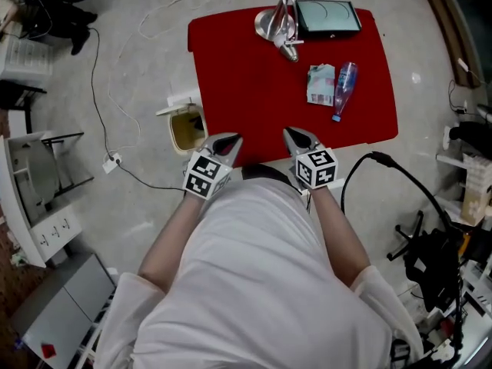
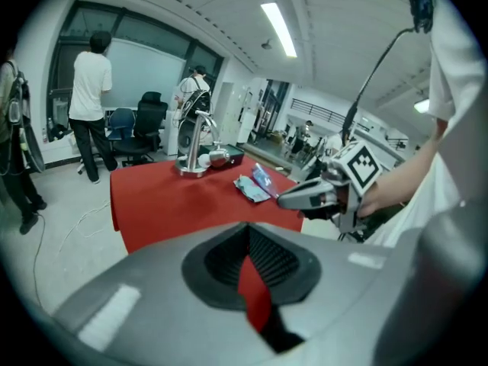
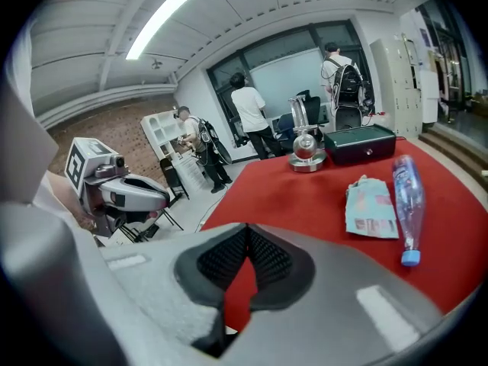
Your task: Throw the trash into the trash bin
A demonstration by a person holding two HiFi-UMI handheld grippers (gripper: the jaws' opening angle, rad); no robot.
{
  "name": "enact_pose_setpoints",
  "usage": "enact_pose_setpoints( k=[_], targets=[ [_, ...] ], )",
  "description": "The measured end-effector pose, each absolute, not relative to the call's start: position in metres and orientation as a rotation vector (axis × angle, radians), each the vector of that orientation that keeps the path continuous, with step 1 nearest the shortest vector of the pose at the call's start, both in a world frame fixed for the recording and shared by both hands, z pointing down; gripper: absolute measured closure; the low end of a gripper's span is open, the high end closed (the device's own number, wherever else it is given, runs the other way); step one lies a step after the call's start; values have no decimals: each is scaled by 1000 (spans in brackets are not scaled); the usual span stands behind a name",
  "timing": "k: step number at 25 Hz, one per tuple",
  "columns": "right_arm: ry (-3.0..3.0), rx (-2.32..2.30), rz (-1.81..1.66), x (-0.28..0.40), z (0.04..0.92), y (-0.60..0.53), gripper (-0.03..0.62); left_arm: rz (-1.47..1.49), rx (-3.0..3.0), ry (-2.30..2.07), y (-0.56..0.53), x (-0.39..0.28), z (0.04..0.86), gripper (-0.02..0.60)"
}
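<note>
Next, left tongs (image 1: 231, 141) and right tongs (image 1: 292, 135), both clenched empty, should be opened before the bottle (image 1: 344, 88) is reached.

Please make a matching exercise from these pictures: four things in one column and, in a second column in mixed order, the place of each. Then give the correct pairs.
Things
1. clear plastic bottle with blue cap
2. crumpled pale-blue wrapper
3. flat black case
4. small open trash bin

Places
A. on the floor, beside the left edge of the red table
B. at the table's far edge, beside the metal stand
C. lying nearest the table's right edge
D. lying just left of the bottle

Pairs: 1-C, 2-D, 3-B, 4-A
</note>
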State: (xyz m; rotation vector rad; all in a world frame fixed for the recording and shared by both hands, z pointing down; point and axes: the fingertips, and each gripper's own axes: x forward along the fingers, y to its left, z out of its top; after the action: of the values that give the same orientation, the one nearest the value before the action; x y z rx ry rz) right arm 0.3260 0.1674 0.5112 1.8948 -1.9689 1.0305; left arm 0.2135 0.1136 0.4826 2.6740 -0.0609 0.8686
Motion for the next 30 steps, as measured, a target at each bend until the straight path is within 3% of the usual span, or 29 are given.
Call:
enact_pose_setpoints(
  k=[10, 26, 30],
  targets=[
    [-1796, 2037, 1050, 402, 523, 206, 589, 894, 2686, 64, 139, 271, 490, 577],
    [-1404, 2239, 1126, 528, 573, 243, 488, 956, 2633, 59, 132, 318, 507, 577],
    [-1314, 2264, 1149, 548, 586, 244, 431, 979, 2623, 40, 124, 315, 512, 577]
  ],
)
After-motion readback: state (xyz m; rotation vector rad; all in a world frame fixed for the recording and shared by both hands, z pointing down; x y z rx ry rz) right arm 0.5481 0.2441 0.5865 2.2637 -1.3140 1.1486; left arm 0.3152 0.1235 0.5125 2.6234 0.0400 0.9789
